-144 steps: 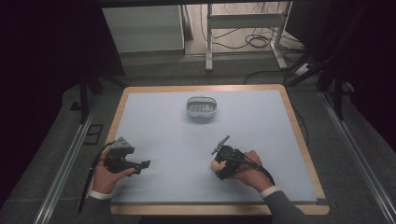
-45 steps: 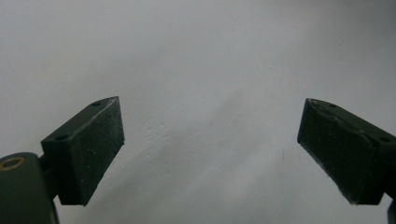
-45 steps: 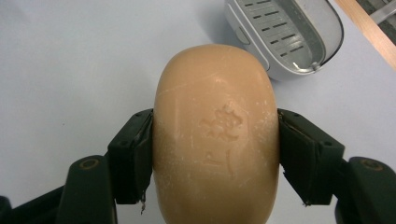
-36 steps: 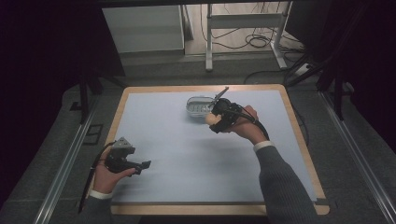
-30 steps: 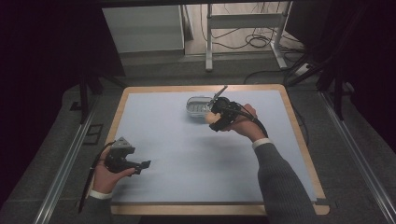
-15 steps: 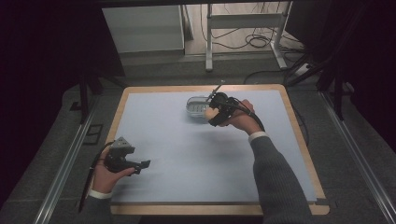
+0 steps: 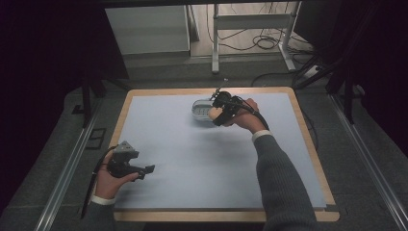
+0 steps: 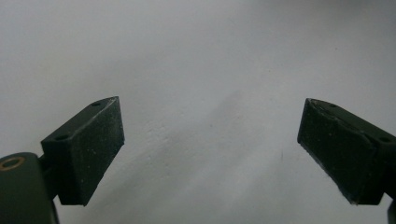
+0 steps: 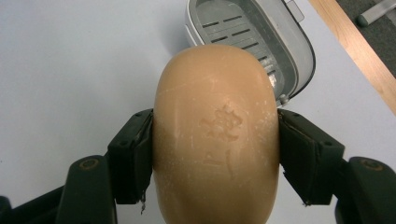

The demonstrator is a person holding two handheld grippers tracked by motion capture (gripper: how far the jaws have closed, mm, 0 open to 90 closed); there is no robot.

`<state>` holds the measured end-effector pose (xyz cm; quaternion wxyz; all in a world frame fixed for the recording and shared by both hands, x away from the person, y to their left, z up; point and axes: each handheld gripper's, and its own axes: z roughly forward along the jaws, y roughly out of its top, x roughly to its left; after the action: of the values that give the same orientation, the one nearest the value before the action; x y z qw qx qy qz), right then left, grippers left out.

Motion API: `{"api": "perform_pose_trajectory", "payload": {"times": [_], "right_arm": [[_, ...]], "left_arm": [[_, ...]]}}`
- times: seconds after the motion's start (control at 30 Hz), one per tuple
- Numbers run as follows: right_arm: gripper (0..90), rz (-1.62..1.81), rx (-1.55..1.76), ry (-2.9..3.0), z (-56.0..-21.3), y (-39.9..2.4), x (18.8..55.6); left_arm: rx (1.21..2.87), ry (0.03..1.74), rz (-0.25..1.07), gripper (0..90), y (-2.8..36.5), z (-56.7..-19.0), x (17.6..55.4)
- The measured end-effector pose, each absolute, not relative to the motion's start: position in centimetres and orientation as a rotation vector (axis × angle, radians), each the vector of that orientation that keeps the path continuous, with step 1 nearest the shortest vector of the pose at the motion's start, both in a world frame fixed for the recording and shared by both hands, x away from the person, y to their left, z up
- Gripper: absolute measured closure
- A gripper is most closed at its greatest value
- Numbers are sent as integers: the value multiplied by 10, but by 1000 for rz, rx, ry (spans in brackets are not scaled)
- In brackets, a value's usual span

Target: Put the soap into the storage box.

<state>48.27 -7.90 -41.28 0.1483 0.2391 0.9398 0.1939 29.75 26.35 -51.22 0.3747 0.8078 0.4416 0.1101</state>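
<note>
Nothing has shifted at the lower left of the high view: the left gripper (image 7: pixel 144 170) rests on the table (image 7: pixel 192 163) as before, its fingers (image 8: pixel 86 149) spread wide over bare surface. Right of it, the right gripper (image 7: pixel 217 107) has crept leftward in the upper centre of the frame and now hangs at the soap dish (image 7: pixel 202 109). Its fingers (image 9: pixel 133 156) pinch the tan soap bar (image 9: pixel 217 135) by its sides, lifted off the table, with the dish's slotted tray just beyond. Judging from this, the bar is nearly lined up for lowering into the dish.
</note>
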Motion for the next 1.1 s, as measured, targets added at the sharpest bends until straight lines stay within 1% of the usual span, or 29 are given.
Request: {"api": "perform_pose_trajectory", "payload": {"times": [0.67,1.1], "right_arm": [[325,518,653,2718,-417,-60,505],[326,534,670,2707,-420,-66,515]], "left_arm": [[2068,1127,276,76,266,-513,299],[2053,1120,268,77,267,-512,299]]}}
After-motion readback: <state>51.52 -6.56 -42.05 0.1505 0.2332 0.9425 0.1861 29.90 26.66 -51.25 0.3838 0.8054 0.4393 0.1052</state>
